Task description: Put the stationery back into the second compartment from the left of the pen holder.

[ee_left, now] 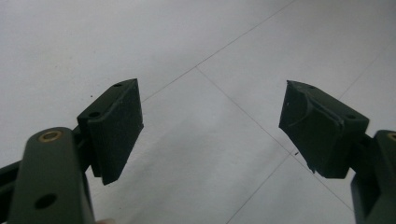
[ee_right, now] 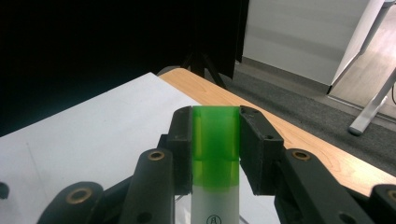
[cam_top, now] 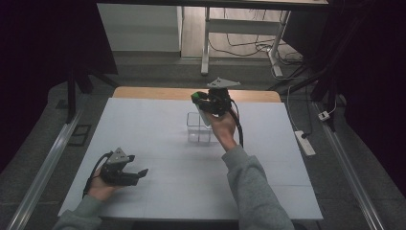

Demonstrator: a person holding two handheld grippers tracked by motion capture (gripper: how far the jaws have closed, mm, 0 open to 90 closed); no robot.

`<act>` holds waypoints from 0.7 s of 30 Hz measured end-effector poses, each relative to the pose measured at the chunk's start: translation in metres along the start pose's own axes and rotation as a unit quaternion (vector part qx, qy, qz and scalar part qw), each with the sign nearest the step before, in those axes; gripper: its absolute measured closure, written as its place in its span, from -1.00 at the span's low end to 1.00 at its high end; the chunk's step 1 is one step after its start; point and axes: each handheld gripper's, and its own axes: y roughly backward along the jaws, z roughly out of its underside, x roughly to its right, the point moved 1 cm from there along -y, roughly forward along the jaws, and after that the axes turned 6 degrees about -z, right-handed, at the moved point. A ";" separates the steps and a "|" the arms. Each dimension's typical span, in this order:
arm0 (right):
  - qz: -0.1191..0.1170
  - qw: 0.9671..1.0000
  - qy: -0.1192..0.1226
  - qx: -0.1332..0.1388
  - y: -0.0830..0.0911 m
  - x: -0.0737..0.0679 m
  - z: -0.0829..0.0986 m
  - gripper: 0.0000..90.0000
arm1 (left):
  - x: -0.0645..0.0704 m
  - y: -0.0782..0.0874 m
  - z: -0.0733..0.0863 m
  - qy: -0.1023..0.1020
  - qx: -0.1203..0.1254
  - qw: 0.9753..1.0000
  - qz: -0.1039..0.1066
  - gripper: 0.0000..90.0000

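My right gripper [cam_top: 197,98] is raised above the far middle of the table, shut on a white tube with a green cap [ee_right: 215,154]; the cap sits squeezed between the two black jaws, and the green end [cam_top: 195,97] points left in the high view. Just below it stands a clear plastic box [cam_top: 198,128] on the white table cover. My left gripper [cam_top: 141,173] rests low at the near left of the table, held in a hand, jaws wide apart with nothing between them; its fingers [ee_left: 116,128] frame bare white surface.
The white cover [cam_top: 158,143] spans most of the table, with a wooden edge [cam_top: 153,92] showing at the far side. Beyond the table lie grey floor, desk legs [cam_top: 206,43] and cables. A power strip [cam_top: 305,143] lies on the floor at the right.
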 end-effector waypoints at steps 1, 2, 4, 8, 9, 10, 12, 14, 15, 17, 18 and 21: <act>0.000 1.000 -0.001 0.003 -0.002 0.002 0.001 0.49 | 0.000 0.000 0.000 -0.001 0.000 1.000 0.000 -0.53; 0.000 1.000 -0.006 0.005 -0.003 0.004 0.001 0.49 | 0.000 0.000 0.000 -0.001 -0.001 1.000 0.000 -0.53; -0.004 1.000 -0.015 0.010 -0.005 0.008 0.002 0.49 | 0.000 0.000 0.000 -0.001 -0.001 1.000 0.000 -0.53; 0.000 1.000 -0.015 0.018 -0.008 0.013 0.000 0.49 | -0.001 0.000 0.000 0.000 -0.001 1.000 0.000 -0.53; 0.001 1.000 -0.015 0.019 -0.008 0.013 0.000 0.49 | -0.001 0.000 0.000 0.000 -0.001 1.000 0.000 -0.53; 0.003 1.000 -0.016 0.021 -0.009 0.014 0.000 0.49 | -0.001 0.000 0.000 0.000 -0.001 1.000 -0.001 -0.53; 0.002 0.999 -0.018 0.028 -0.010 0.017 0.001 0.49 | -0.001 -0.001 0.000 0.000 -0.002 1.000 -0.001 -0.53; 0.001 0.999 -0.021 0.030 -0.010 0.018 0.002 0.48 | -0.001 -0.001 0.000 -0.001 -0.003 1.000 -0.003 -0.53; 0.000 0.999 -0.023 0.029 -0.010 0.019 0.003 0.48 | -0.001 -0.001 0.000 -0.002 -0.003 1.000 -0.003 -0.53; -0.001 0.999 -0.023 0.025 -0.012 0.020 0.005 0.48 | -0.001 -0.001 0.000 -0.003 -0.004 1.000 -0.003 -0.53; -0.001 0.999 -0.025 0.021 -0.013 0.020 0.007 0.47 | -0.001 -0.001 0.000 -0.003 -0.004 1.000 -0.003 -0.53; -0.009 0.999 -0.032 0.013 -0.016 0.023 0.011 0.23 | 0.000 -0.001 0.001 -0.003 -0.004 1.000 -0.003 -0.53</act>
